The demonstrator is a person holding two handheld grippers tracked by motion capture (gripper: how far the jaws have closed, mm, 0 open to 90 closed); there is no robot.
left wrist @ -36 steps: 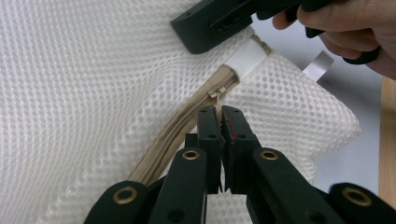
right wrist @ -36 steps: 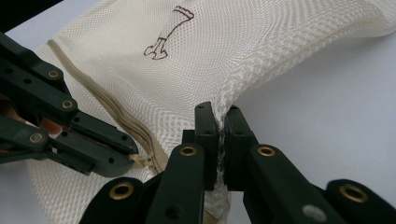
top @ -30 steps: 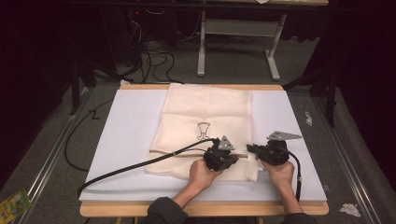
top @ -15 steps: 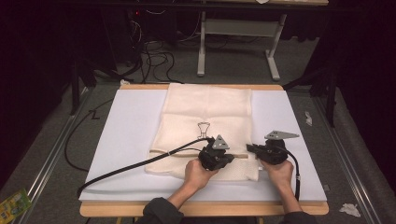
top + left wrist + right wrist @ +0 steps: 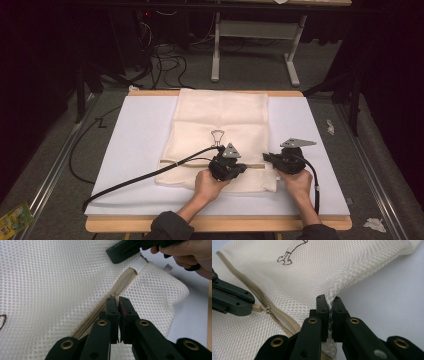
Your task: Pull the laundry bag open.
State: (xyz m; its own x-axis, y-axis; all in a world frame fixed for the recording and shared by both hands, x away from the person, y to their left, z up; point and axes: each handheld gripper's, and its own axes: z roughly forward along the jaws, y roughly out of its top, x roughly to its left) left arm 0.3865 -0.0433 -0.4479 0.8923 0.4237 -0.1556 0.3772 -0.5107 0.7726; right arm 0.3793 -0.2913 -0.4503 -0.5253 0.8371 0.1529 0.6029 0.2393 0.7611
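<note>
I am easing my left gripper (image 5: 244, 166), clamped on the zipper pull (image 5: 259, 308), leftward along the zipper (image 5: 117, 291) of the mesh bag (image 5: 220, 125), widening its gap from my right gripper (image 5: 265, 158)

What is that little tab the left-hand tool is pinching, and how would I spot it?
On the white table cover lies a cream mesh laundry bag with a beige zipper running across its near end. The beige zipper pull sits on that line, clamped in the left gripper; it is the one solid tab among netting.
</note>
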